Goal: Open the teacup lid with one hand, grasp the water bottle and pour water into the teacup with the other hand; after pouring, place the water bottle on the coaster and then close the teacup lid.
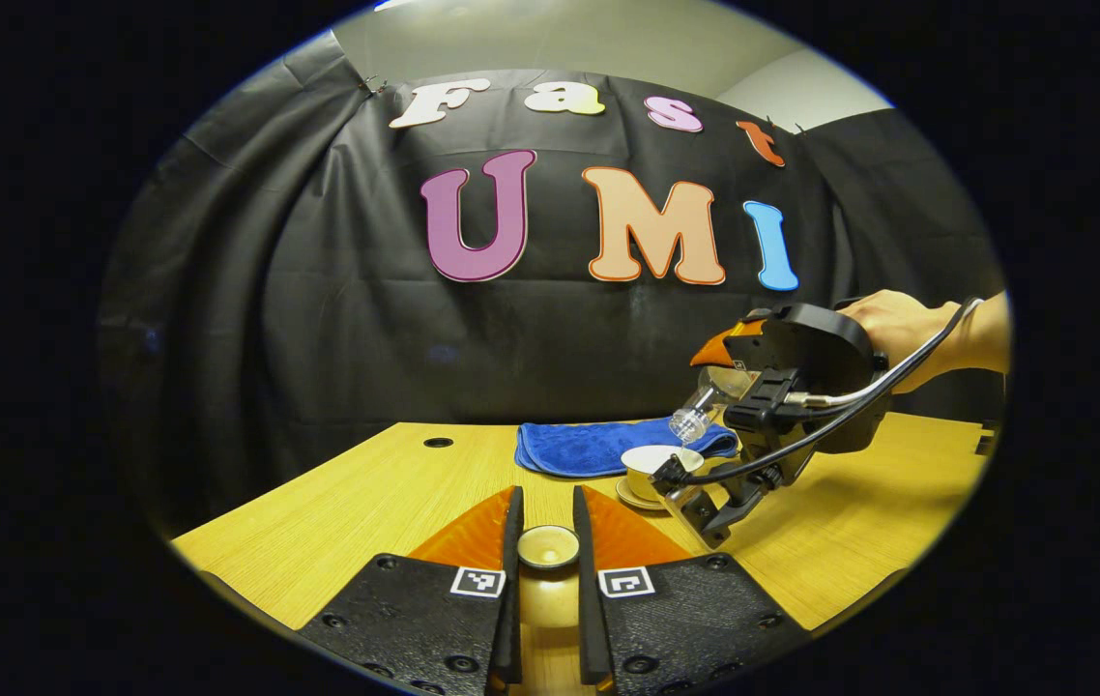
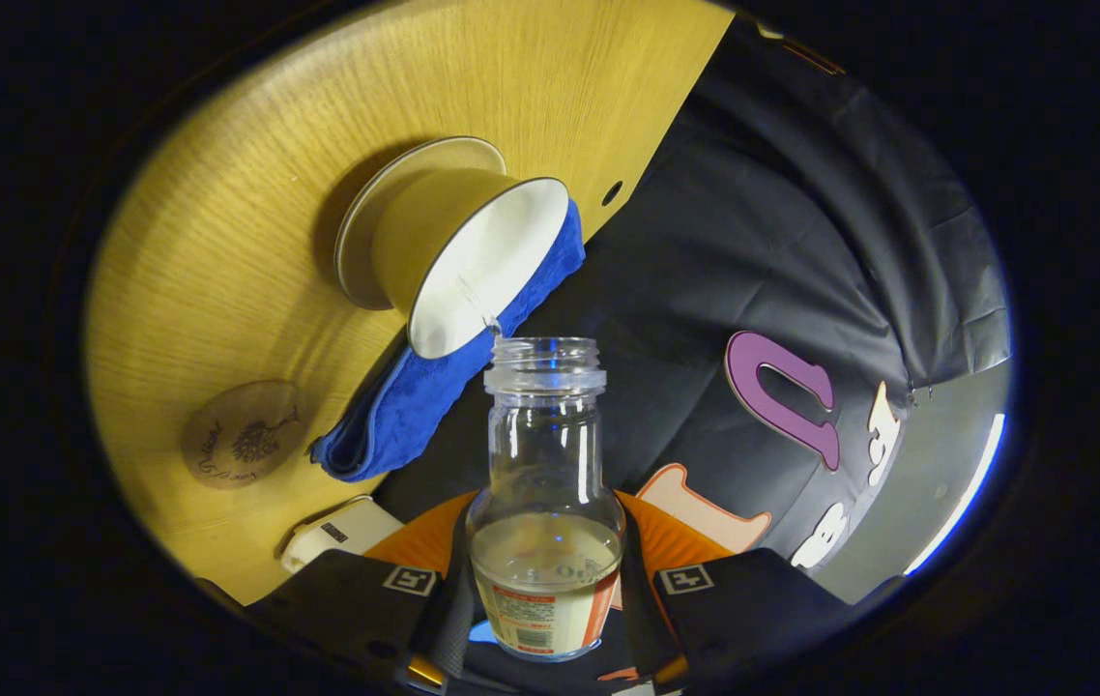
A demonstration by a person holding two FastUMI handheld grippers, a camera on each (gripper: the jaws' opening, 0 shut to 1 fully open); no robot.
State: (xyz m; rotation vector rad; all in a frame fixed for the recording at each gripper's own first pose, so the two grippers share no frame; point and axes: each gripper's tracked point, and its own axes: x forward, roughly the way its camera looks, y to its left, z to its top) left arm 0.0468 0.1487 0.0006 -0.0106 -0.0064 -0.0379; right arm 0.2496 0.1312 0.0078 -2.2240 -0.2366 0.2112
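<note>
Clear glass of the water bottle stands at the lower centre of the right gripper view, pinched between the two fingers of the right gripper, with water lying in its lower part. Its open mouth is tipped toward the teacup at upper left of centre, and a thin stream runs from the mouth onto the cup's pale inside. The cup stands on its saucer on the wooden table, just beside a blue cloth; a round coaster lies at lower left. At the bottom centre of the left gripper view, the left gripper is narrowed around the teacup lid, both fingers against it.
</note>
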